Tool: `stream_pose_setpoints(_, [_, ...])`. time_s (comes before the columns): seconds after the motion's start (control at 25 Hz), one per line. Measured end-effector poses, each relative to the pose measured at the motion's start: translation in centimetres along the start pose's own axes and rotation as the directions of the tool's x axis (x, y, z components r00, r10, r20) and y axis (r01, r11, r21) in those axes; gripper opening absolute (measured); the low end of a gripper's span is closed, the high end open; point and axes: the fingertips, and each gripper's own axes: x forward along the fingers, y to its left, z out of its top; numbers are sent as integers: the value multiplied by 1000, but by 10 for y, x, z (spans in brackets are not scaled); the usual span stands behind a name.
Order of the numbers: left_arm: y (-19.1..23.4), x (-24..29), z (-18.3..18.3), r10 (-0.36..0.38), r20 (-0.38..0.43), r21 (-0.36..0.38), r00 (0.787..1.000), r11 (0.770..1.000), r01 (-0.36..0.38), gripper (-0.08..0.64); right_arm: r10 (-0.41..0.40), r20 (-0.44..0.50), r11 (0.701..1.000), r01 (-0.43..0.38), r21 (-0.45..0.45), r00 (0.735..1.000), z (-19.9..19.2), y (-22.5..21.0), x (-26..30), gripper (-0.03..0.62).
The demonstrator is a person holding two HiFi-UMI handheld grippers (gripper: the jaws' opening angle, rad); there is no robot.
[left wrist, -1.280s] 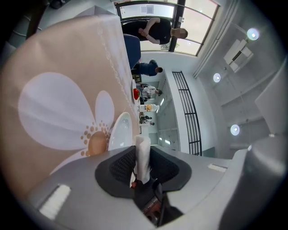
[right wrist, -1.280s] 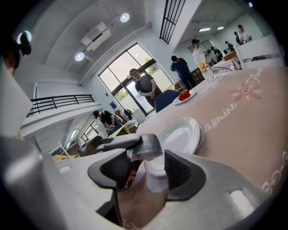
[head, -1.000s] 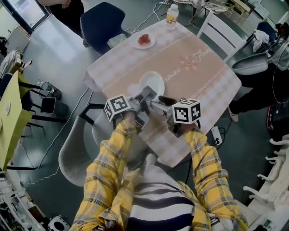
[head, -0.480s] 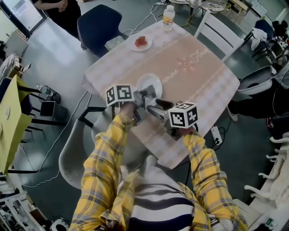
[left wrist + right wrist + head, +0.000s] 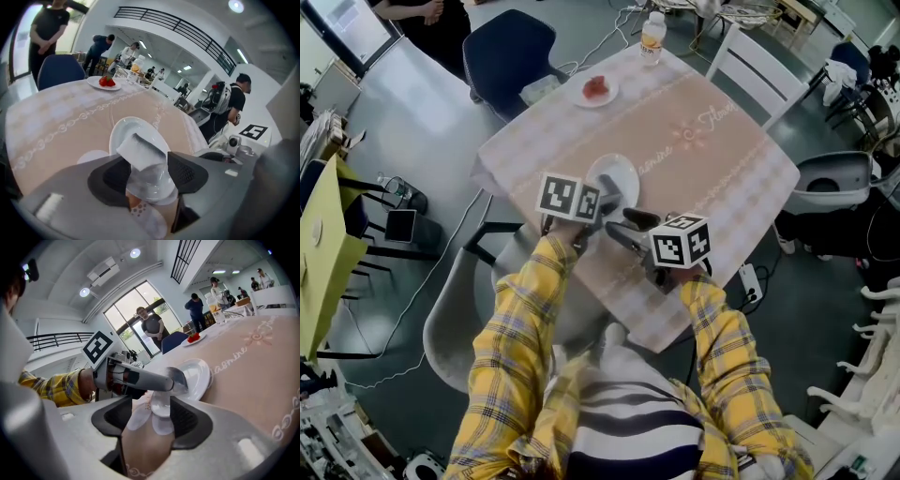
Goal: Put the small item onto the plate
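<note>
You are gripping the small item [image 5: 140, 149], a white block with one dark edge, in the jaws of your left gripper [image 5: 607, 200]; both pads are pressing on it. You are holding it over the near rim of the white plate [image 5: 617, 172]. I cannot tell whether it is touching the plate. The plate is sitting on the table [image 5: 722, 159], close to the edge nearest you. Just to its right, your right gripper [image 5: 626, 225] is hovering over the cloth with its jaws standing apart and nothing between them but the patterned cloth. Its tips are pointing toward the left gripper and the plate. At the far left corner of the table, a second plate [image 5: 598, 89] is carrying red food, and a bottle [image 5: 652, 36] is standing at the far corner.
</note>
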Motion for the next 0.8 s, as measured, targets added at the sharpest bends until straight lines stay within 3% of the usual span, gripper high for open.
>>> stream_pose_setpoints(0.2, [0, 3, -7, 80, -26, 158, 996, 985, -75, 252, -56, -46, 996, 53, -77, 997, -7, -3, -2, 249])
stream_pose_setpoints(0.4, [1, 6, -15, 151, -18, 285, 988, 948, -140, 265, -108, -57, 988, 101, -118, 993, -9, -9, -6, 249])
stream_pose_setpoints(0.56, [5, 7, -24, 253, -43, 465, 966, 861, -205, 267, -130, -69, 982, 119, -145, 989, -11, -8, -8, 249])
stream_pose_setpoints(0.72, [13, 2, -23, 323, -7, 549, 946, 792, -266, 267, -149, -75, 978, 136, -155, 986, -13, -9, -10, 249])
stream_pose_setpoints(0.8, [18, -2, -21, 373, 22, 609, 927, 730, -309, 267, -171, -80, 971, 154, -181, 982, -15, -10, -10, 249])
